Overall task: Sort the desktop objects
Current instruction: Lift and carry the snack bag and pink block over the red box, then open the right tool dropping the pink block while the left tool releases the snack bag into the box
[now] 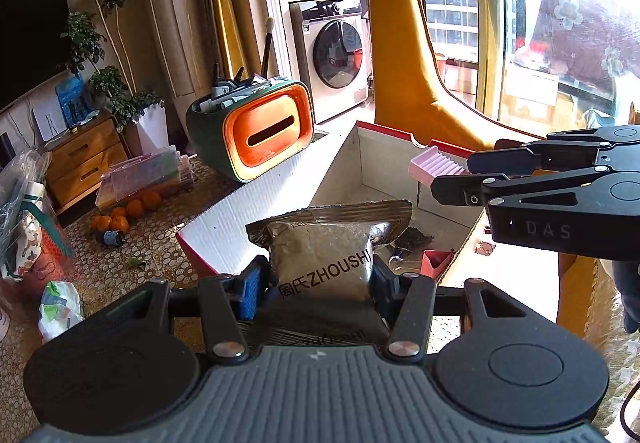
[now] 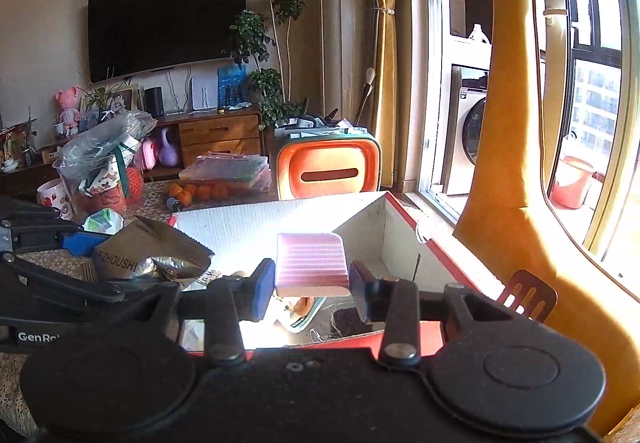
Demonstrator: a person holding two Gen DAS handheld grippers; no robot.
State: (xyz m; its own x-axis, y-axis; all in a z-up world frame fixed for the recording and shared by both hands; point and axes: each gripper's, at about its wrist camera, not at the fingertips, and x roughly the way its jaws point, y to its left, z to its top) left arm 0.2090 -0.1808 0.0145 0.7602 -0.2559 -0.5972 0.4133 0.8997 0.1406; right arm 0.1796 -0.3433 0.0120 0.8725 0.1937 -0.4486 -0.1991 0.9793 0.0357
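Observation:
My left gripper [image 1: 318,285] is shut on a silver foil packet [image 1: 324,251] printed ZHOUSHI, held over the near edge of an open red-and-white cardboard box [image 1: 256,199]. My right gripper [image 2: 310,289] is shut on a pink ribbed soap dish [image 2: 310,265], above the same box [image 2: 248,231]. In the left wrist view the right gripper [image 1: 438,179] comes in from the right with the pink dish [image 1: 434,163] at its tip. In the right wrist view the left gripper [image 2: 86,243] shows at the left with the foil packet [image 2: 148,253]. Small items lie on the box floor.
An orange-and-green tissue box organiser [image 1: 256,127] with pens stands behind the box. Oranges [image 1: 124,213], a small bottle [image 1: 112,238], clear plastic cases [image 1: 148,171] and bags [image 1: 24,219] crowd the patterned table at left. A yellow giraffe figure [image 2: 508,123] stands by the window at right.

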